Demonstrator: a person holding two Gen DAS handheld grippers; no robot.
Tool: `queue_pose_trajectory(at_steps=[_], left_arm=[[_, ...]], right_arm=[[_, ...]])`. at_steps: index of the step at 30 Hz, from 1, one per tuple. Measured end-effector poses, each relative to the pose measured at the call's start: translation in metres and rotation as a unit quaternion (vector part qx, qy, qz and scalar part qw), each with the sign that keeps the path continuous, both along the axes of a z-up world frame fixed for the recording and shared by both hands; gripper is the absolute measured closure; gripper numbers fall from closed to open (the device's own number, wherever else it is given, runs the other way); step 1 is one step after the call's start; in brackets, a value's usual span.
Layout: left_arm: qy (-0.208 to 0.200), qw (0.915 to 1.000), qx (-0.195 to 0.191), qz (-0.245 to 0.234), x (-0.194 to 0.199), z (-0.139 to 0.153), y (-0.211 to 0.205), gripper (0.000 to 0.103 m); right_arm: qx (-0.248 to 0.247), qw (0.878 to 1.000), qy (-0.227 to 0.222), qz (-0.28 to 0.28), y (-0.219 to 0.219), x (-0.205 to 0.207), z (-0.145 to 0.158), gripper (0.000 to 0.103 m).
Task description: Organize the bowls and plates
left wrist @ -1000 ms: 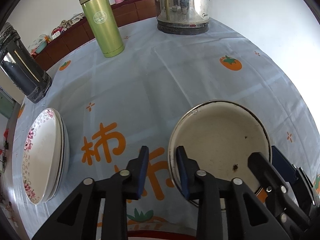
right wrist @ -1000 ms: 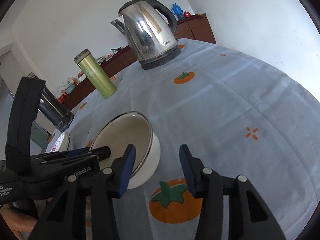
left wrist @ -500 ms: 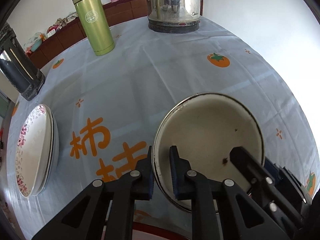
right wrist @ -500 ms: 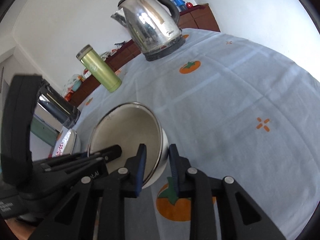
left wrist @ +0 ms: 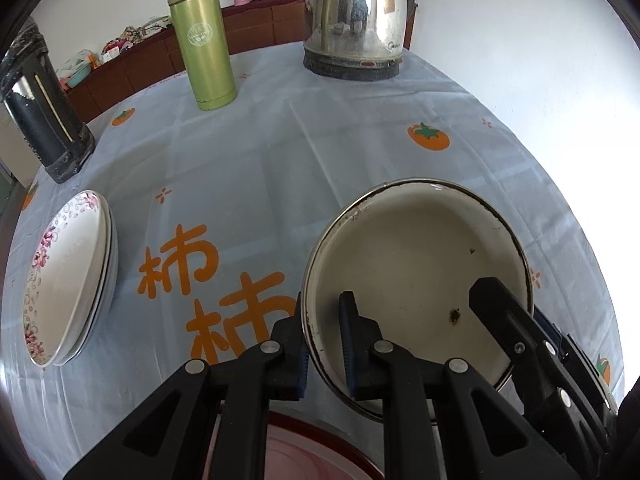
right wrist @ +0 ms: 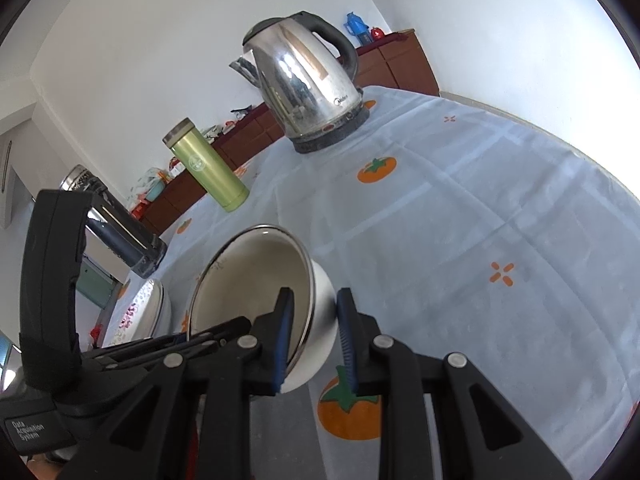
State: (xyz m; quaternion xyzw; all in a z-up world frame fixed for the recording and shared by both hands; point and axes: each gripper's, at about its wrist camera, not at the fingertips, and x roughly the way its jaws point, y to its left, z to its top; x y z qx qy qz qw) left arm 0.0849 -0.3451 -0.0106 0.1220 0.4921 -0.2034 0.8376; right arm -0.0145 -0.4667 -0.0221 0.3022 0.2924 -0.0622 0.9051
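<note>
Cream enamel bowl (left wrist: 416, 264) with dark metal rim, chipped and speckled inside, one brown spot low on the inner wall; tilted above the tabletop (left wrist: 280, 152) near its front right part, clamped on two sides. Left tool (left wrist: 325, 340) narrowed onto the near-left rim, one blue pad outside, one inside; right tool (right wrist: 314, 342) pinching the opposite rim the same way, inner pad within the bowl, outer pad against the white outer wall. Off to the left, well apart, a stack of floral plates (left wrist: 66, 276) lying near the tabletop's left edge. Behind those, a dark metal canister (left wrist: 40, 108) at the far left. Farther back, a green thermos (left wrist: 202, 44) upright, and a steel kettle (left wrist: 356, 20) on its base near the far edge. Pale blue cloth with orange persimmon prints and large orange characters (left wrist: 208, 280) spread between bowl and plates, bare of objects there. Right side of the cloth likewise open toward the rounded edge. At the near edge, under the left tool, a reddish rim (left wrist: 320, 432) partly visible, identity unclear.
</note>
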Motion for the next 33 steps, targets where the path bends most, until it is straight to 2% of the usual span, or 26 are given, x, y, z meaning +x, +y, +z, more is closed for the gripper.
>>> queue_pose_trajectory(at_steps=[24, 29, 33], left_arm=[[-0.038, 0.9958, -0.08, 0.023, -0.03, 0.038, 0.034, 0.087], [-0.063, 0.9946, -0.078, 0.025, -0.041, 0.047, 0.04, 0.087], [-0.065, 0.9937, -0.084, 0.034, -0.044, 0.05, 0.05, 0.087]], right_arm=[[0.024, 0.998, -0.054, 0.022, 0.008, -0.024, 0.027, 0.081], [0.023, 0.997, -0.069, 0.031, 0.013, -0.029, 0.033, 0.081], [0.026, 0.996, -0.077, 0.042, 0.018, -0.03, 0.036, 0.081]])
